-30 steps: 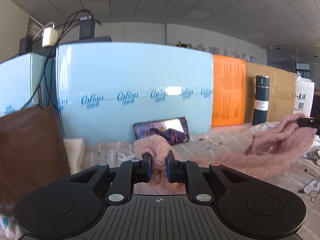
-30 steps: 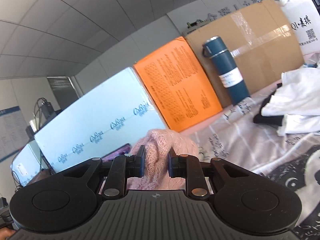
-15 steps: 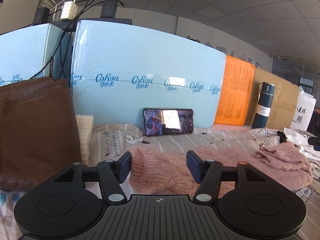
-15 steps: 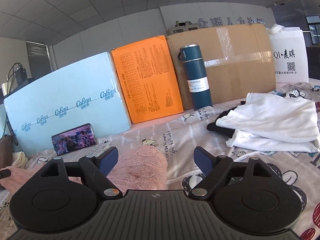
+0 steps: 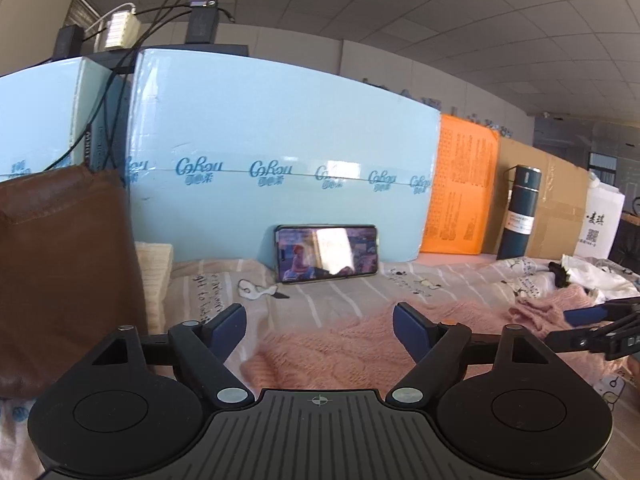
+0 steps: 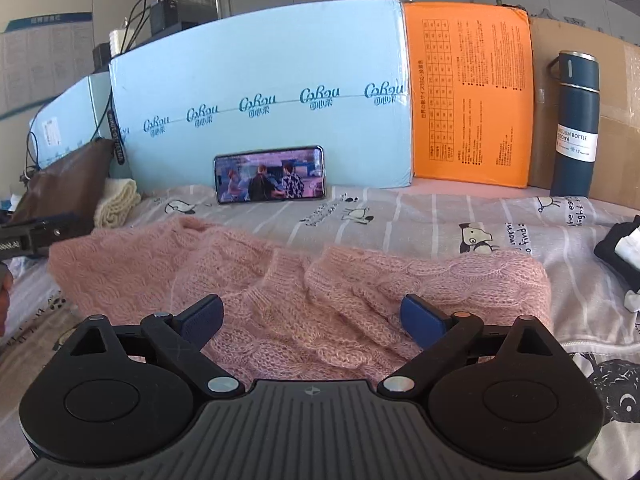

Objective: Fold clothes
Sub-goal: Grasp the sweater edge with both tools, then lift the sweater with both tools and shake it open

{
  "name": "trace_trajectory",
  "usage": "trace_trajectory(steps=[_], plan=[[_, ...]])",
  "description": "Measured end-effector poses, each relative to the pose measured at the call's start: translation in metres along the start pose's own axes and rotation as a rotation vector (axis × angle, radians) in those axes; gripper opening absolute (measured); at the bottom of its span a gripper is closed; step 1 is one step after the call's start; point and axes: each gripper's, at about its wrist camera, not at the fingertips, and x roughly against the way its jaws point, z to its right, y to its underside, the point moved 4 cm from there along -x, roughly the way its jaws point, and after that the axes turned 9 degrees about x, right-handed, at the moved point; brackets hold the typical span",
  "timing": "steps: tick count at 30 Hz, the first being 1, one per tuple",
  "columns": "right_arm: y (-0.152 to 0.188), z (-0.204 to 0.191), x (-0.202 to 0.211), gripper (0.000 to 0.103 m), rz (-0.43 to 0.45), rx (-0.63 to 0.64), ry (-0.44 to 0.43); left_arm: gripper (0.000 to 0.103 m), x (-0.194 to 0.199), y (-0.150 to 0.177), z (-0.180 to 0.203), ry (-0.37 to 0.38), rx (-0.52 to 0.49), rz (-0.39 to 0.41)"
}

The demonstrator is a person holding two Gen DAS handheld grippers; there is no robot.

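Pink sweater (image 6: 304, 280) lies spread on the bed (image 6: 420, 216) in front of the propped phone (image 6: 270, 174), released presumably for flattening before the next fold; left gripper (image 5: 320, 326) and right gripper (image 6: 312, 316) jaws have just been opening, now spread above knit, pinching nothing.

Sweater (image 6: 304, 280) – fuzzy pink cable knit; bedsheet (image 6: 400, 216) – smooth printed cotton; bag (image 5: 60, 272) – brown leather w/ slight sheen; phone (image 6: 270, 174) glossy; bottle (image 6: 576, 120) matt blue.
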Motion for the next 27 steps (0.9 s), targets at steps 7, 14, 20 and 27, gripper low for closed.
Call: trace_trajectory(steps=[7,14,20,27], plan=[[0.008,0.017,-0.001,0.077,0.002,-0.078,0.028,0.089,-0.041,-0.012,0.056,0.26,-0.323,-0.08],[0.014,0.041,0.007,0.023,0.032,-0.186,0.092,0.083,-0.101,0.017,0.061,0.341,-0.334,-0.393],[0.009,0.05,0.02,0.015,0.14,-0.216,0.122,0.023,-0.078,0.02,0.057,0.394,-0.337,-0.31],[-0.008,0.078,0.047,0.013,0.27,-0.288,0.235,0.018,-0.048,-0.001,0.044,0.285,-0.341,-0.111]])
